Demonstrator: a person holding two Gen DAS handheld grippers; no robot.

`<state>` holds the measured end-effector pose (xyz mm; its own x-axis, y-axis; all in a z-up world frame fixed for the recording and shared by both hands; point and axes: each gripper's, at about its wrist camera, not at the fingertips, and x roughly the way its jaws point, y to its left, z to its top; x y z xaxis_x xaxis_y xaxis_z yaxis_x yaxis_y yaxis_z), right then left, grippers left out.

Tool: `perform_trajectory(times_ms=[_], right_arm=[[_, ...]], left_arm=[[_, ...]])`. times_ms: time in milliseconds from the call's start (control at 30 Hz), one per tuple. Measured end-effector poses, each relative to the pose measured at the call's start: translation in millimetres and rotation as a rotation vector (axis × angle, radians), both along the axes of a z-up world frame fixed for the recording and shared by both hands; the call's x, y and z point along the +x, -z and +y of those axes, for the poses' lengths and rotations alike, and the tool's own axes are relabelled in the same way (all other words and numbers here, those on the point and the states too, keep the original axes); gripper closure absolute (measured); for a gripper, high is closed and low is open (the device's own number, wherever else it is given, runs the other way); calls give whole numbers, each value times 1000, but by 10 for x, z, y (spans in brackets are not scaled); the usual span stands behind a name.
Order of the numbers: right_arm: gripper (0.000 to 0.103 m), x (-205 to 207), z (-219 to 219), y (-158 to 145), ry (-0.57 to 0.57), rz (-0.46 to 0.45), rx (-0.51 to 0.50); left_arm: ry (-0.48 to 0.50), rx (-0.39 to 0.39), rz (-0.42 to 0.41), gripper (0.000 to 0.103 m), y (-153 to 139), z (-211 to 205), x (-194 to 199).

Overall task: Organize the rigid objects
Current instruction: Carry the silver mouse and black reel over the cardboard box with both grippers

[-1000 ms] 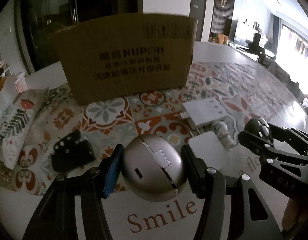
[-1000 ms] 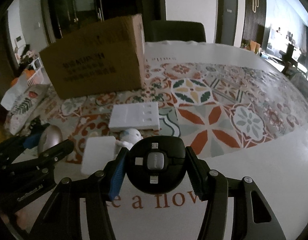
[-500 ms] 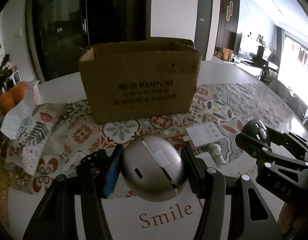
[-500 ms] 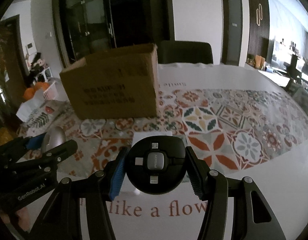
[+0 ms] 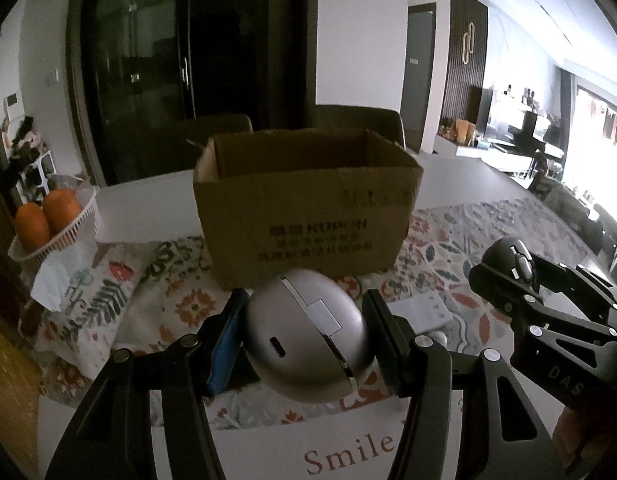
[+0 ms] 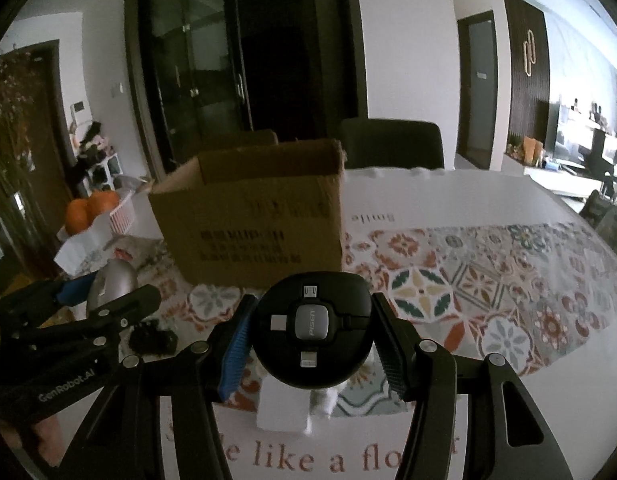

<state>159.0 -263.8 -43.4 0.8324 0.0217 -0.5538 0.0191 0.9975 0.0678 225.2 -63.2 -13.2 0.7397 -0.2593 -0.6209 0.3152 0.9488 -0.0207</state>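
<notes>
My left gripper is shut on a silver egg-shaped device and holds it above the table, in front of an open cardboard box. My right gripper is shut on a round black Pisen cable hub, also held above the table before the box. In the left wrist view the right gripper with its black hub is at the right. In the right wrist view the left gripper with the silver device is at the left.
A white flat box and a small white figure lie on the patterned tablecloth below the right gripper. A small black object lies at the left. A basket of oranges and a floral pouch are far left.
Both grippers have risen with their objects; the box's open top now shows and the table items sit lower in view.
</notes>
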Motion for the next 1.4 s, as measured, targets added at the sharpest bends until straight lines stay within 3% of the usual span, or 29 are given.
perform_trajectory(times_ms=[767,1100,1400], right_arm=[[46,483,112,-608,-43,-142,3],[46,812,156,-841,-60,-165,-6],[46,1181,134,-847,-84,-107,2]], left_arm=[[-25,3,-138,45,-644,90,425],[-20,1,-114,45,-792,88,812],[-19,36,-86,45,-794,24,1119]])
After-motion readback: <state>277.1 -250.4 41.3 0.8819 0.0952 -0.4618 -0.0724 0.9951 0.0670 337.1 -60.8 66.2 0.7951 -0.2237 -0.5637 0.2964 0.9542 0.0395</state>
